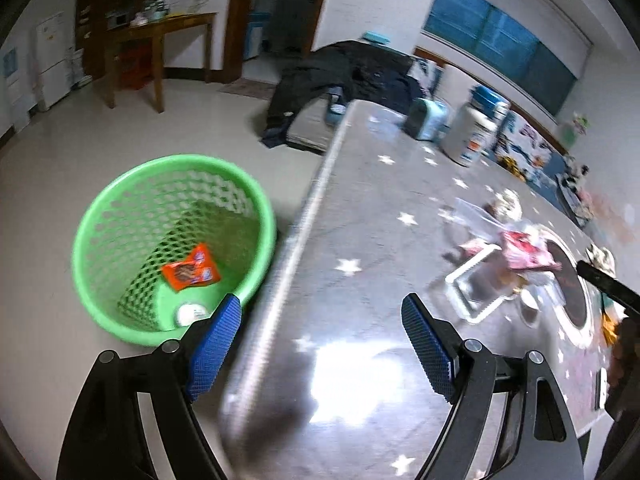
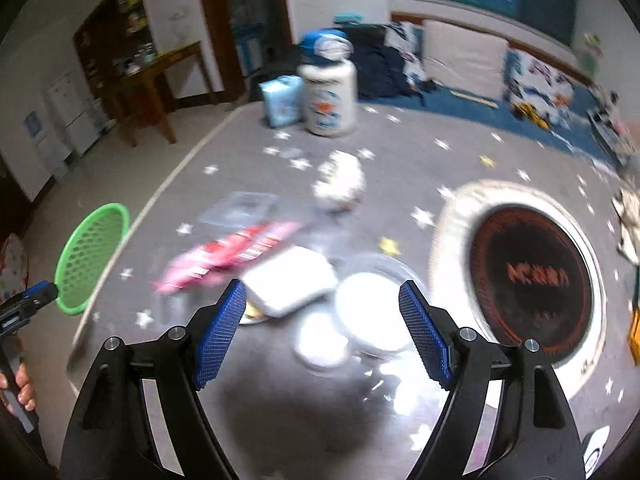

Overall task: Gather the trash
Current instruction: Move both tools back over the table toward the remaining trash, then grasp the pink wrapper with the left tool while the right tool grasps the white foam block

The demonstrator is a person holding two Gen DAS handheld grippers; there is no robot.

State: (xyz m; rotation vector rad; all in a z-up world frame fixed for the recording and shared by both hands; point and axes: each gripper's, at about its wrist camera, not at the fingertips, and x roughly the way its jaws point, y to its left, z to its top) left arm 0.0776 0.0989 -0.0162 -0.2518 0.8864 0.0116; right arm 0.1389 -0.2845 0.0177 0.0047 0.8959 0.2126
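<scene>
A green mesh basket (image 1: pixel 120 216) stands on the floor left of the table; an orange wrapper (image 1: pixel 191 267) and a white round piece (image 1: pixel 191 314) lie inside it. It also shows in the right wrist view (image 2: pixel 90 256). My left gripper (image 1: pixel 322 344) is open and empty over the table's left edge. My right gripper (image 2: pixel 322 332) is open and empty above a pile of trash: a pink wrapper (image 2: pixel 232 254), a white foam tray (image 2: pixel 292 282), a white lid (image 2: pixel 372 312), clear plastic (image 2: pixel 242 208) and crumpled paper (image 2: pixel 340 180). The pile also shows in the left wrist view (image 1: pixel 524 254).
The grey star-patterned table (image 1: pixel 360 208) holds a built-in round burner (image 2: pixel 528 276), a large white bottle (image 2: pixel 330 96) and a light blue pack (image 2: pixel 282 100). A wooden table (image 1: pixel 160 32) stands far back on the floor. Dark clothes (image 1: pixel 352 72) lie beyond the table.
</scene>
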